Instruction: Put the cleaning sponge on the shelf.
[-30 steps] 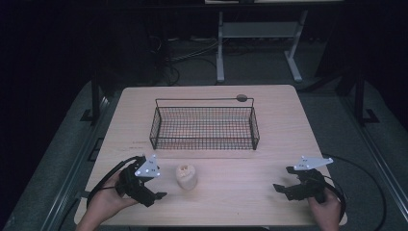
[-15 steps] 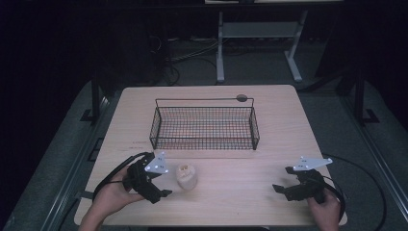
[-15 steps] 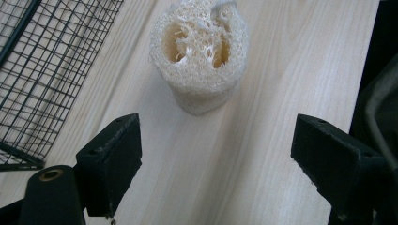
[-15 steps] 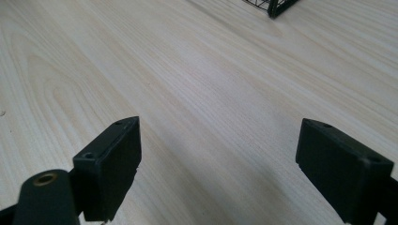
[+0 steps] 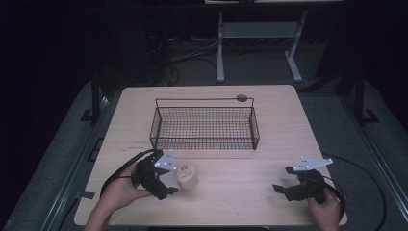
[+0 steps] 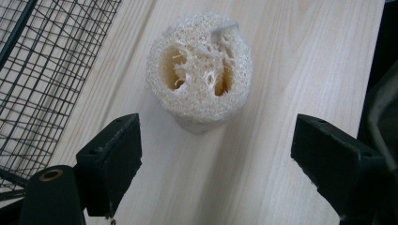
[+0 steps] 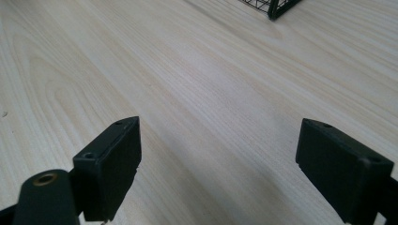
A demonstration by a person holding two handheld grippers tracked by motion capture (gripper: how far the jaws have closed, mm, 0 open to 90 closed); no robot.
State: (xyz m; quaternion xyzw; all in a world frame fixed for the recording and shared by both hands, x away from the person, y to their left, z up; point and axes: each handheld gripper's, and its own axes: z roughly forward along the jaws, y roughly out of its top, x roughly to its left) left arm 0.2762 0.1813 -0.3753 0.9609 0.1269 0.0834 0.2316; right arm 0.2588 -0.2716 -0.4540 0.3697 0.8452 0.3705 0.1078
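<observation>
I've got the loofah piece (image 6: 199, 72) standing on end on the table (image 5: 240, 173), dead ahead of my left gripper (image 6: 216, 154), just past its tips and centred on the gap. Those jaws are spread wide, nothing between them, not touching the loofah. The wire basket (image 5: 204, 124) sits off to that gripper's left, just beyond. My right gripper (image 5: 288, 185) is well apart, jaws also spread wide over bare wood.
</observation>
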